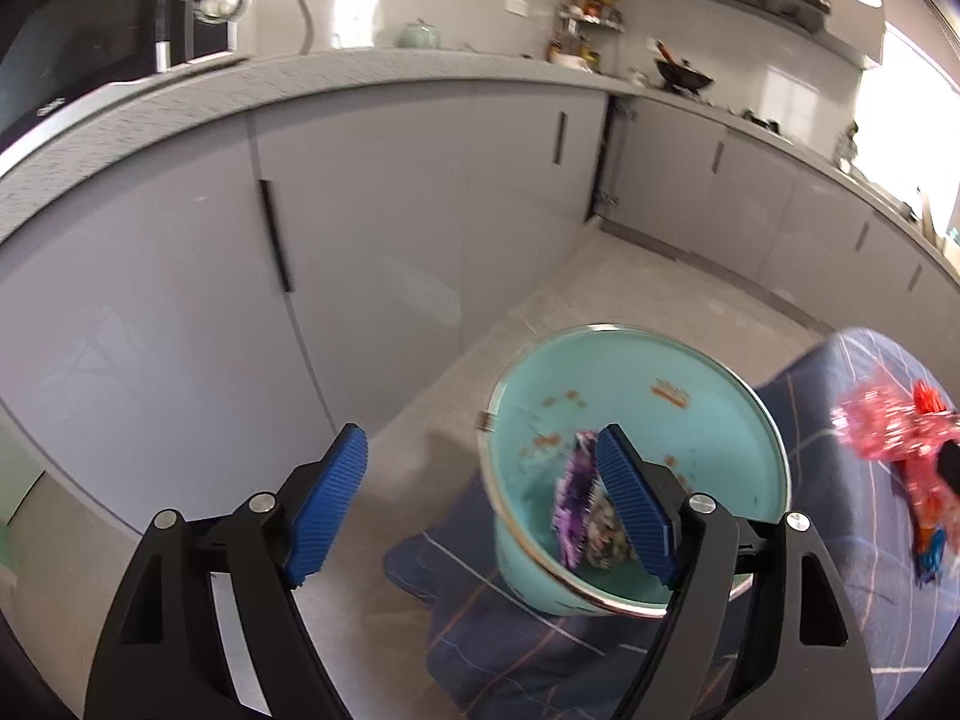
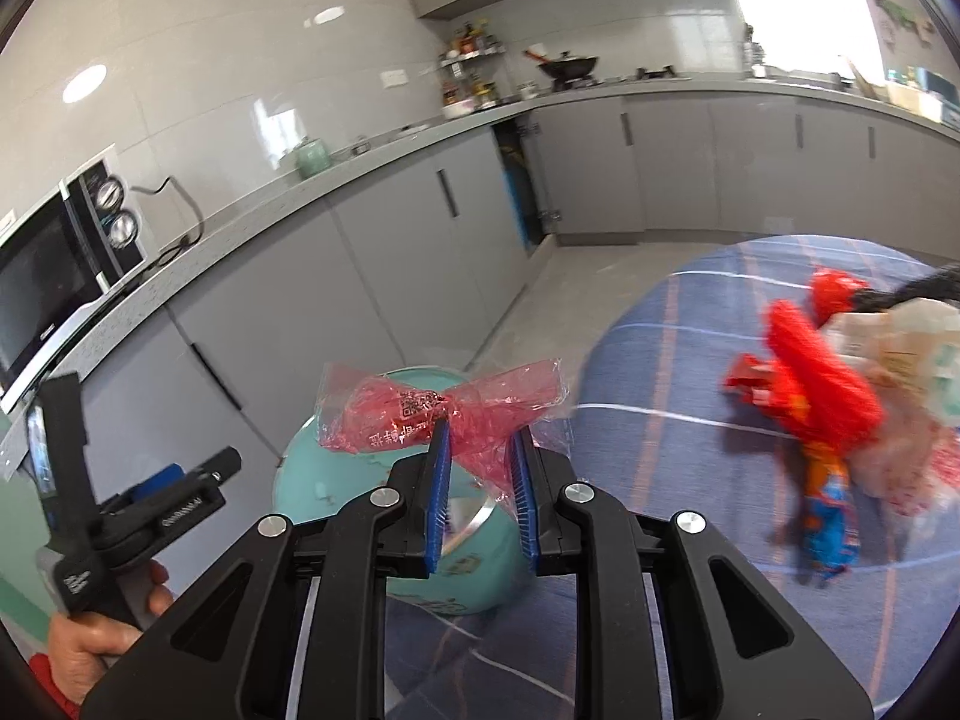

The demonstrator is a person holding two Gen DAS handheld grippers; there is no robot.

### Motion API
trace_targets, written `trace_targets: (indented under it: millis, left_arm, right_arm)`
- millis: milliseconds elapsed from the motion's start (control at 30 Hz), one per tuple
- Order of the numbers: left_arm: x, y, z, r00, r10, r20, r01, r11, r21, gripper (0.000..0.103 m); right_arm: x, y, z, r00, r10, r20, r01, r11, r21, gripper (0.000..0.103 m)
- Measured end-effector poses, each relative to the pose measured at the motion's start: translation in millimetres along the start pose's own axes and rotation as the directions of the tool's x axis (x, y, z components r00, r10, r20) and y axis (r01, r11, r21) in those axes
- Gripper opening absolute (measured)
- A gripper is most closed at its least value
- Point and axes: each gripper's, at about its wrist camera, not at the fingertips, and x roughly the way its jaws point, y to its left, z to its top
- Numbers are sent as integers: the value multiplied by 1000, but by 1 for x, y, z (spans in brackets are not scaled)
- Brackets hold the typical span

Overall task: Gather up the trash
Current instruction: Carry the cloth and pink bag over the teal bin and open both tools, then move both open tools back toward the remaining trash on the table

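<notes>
Two claws, both mine. My left claw (image 1: pixel 480 480) gapes wide with nothing between its pads, above the teal bin (image 1: pixel 636 462), where a purple wrapper (image 1: pixel 573 498) lies against the inner wall. My right claw (image 2: pixel 480 474) pinches a red wrapper (image 2: pixel 444 414) over that bin (image 2: pixel 384 480). More trash (image 2: pixel 840 414), blurred, perhaps bags, lies on the blue checked cloth (image 2: pixel 660 360) to the right.
</notes>
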Motion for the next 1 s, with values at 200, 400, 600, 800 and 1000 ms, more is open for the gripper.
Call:
trace_targets:
  millis: [200,400,600,800,1000]
  left_arm:
    - [-14,12,3,999,27,22,-27,999,-21,82]
    - [-16,9,0,999,27,24,-26,999,-21,83]
    - [-19,-12,-6,1000,-15,22,14,1000,11,83]
    - [-24,-32,-9,999,-46,19,46,998,43,83]
    - [-28,-55,-13,996,-84,9,83,994,78,83]
  right_arm:
    - [36,9,-8,999,25,-46,-25,1000,-8,68]
    - [16,-5,-14,1000,-12,-15,12,1000,1,68]
    - [-3,-19,-13,998,-58,17,58,998,12,68]
    - [-13,-34,-13,996,-90,28,89,995,37,68]
    - [-29,-59,-17,988,-146,42,143,988,66,68]
